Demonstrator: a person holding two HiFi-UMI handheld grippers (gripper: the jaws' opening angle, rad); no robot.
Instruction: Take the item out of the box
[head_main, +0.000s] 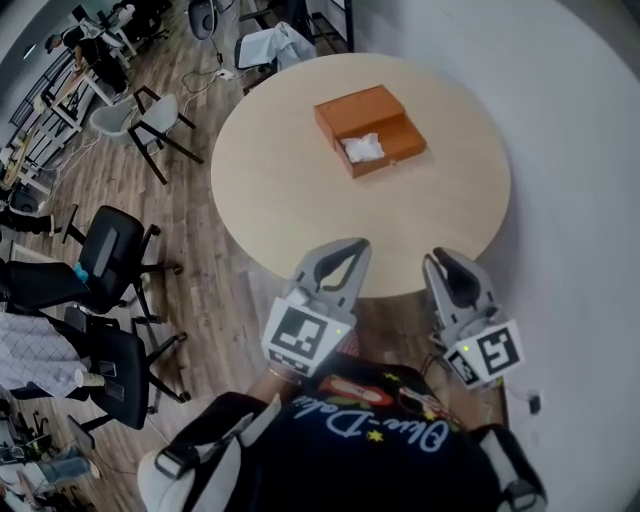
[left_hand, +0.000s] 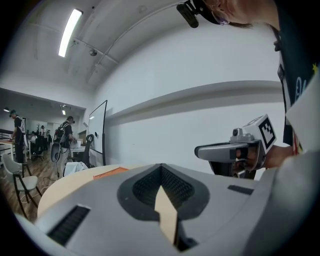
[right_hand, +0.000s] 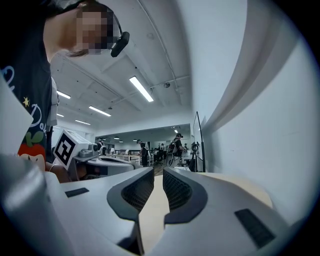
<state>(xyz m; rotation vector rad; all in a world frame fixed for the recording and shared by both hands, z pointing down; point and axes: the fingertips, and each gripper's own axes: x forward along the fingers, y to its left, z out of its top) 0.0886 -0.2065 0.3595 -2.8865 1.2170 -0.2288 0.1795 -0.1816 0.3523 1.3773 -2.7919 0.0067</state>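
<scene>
Black office chairs (head_main: 110, 250) stand on the wood-plank floor (head_main: 200, 215) at 9 o'clock in the head view, well apart from everything on the table. Next comes the round, pale table (head_main: 290, 190), filling the middle of that view. On it, toward 1 o'clock from the tabletop's centre, sits the orange-brown box (head_main: 350, 110), partly open. The white item (head_main: 362, 148) lies inside the open part, at its 9 o'clock end, while the 3 o'clock end of that part shows bare. No gripper touches the box or the item. The left gripper (head_main: 345, 250) hangs at the table's 6 o'clock edge, well short of the box, and its marker cube (head_main: 300, 340) sits close to the person's dark shirt (head_main: 380, 440). The left gripper view shows its jaws met at the tips, with only a sliver of tabletop behind the hollow between the pads and nothing held. At 3 o'clock from it, just beside it, the right gripper (head_main: 440, 258) also points toward 12 o'clock over the table edge, its own marker cube (head_main: 490, 352) below it. The right gripper view shows its jaws a narrow, even gap apart, with only the pale tabletop seen through the gap and nothing between them. A plain white wall (head_main: 570, 150) closes the scene at 3 o'clock, just beyond the table.
</scene>
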